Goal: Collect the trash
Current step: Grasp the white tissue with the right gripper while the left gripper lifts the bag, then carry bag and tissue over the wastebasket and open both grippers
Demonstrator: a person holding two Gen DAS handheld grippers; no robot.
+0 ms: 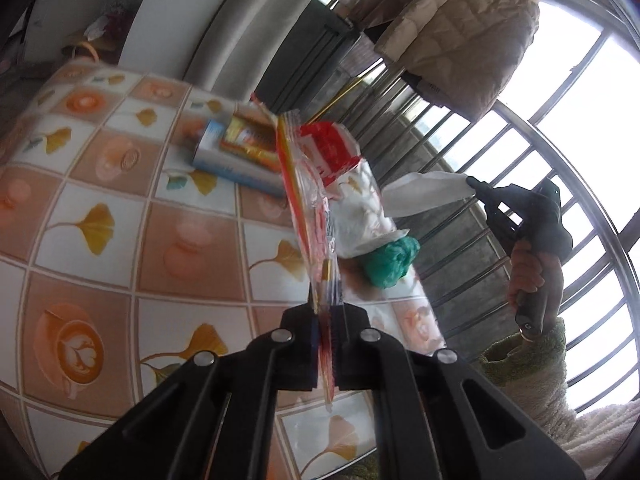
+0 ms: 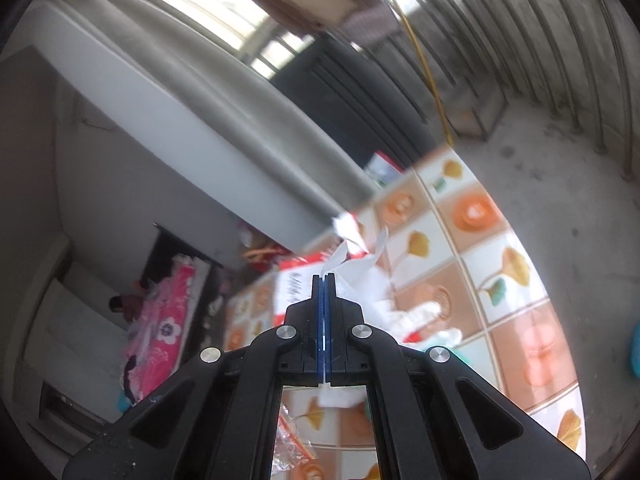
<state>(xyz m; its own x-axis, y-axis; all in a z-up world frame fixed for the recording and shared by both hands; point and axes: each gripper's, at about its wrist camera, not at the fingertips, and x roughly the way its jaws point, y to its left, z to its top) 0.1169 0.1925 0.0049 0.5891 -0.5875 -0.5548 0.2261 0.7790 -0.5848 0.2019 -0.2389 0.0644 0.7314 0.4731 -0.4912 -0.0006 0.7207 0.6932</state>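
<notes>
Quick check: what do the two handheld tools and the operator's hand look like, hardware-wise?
Both are matte black plastic linkage frames with round silver pivot pins. The left tool has dark pads; the right tool has thin blue pad edges along its fingers. In the left wrist view the right tool shows a grey handle in a bare hand with a gold ring and a green fuzzy sleeve. No cables visible.

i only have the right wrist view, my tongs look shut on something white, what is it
Observer: A white tissue; the left wrist view shows the right tongs gripping one end, off the table's edge.
Operator: what's the left doing
Observer: The left tongs are shut on a clear plastic bag with a red and yellow strip.
Operator: anything in it yet
Observer: Red-and-white wrapping and white crumpled pieces show at the bag; I cannot tell if they are inside.
Operator: any other trash
Observer: A green crumpled wad lies beside the bag on the table.
</notes>
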